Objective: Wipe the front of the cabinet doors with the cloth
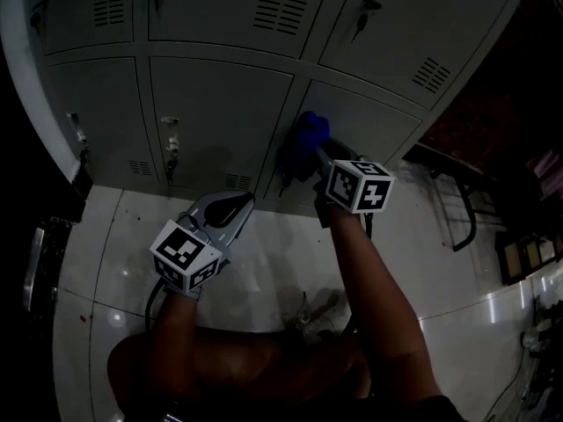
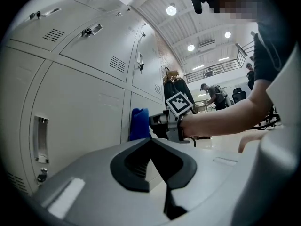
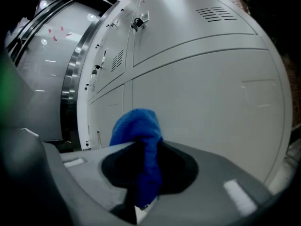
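A bank of grey metal cabinet doors (image 1: 220,104) with vents and key locks fills the upper head view. My right gripper (image 1: 318,155) is shut on a blue cloth (image 1: 308,134) and holds it against the left edge of a lower door (image 1: 365,126). In the right gripper view the blue cloth (image 3: 141,145) bulges out from between the jaws, close to the door (image 3: 202,102). My left gripper (image 1: 230,207) hangs shut and holds nothing, low and to the left, short of the doors. From the left gripper view the cloth (image 2: 138,124) and the right gripper (image 2: 157,121) show beside the doors.
The glossy pale floor (image 1: 264,262) lies under both grippers. A dark metal frame (image 1: 462,209) stands on the floor at the right. A steel-edged panel (image 3: 70,79) borders the cabinets' far end. People stand far off in the hall (image 2: 214,93).
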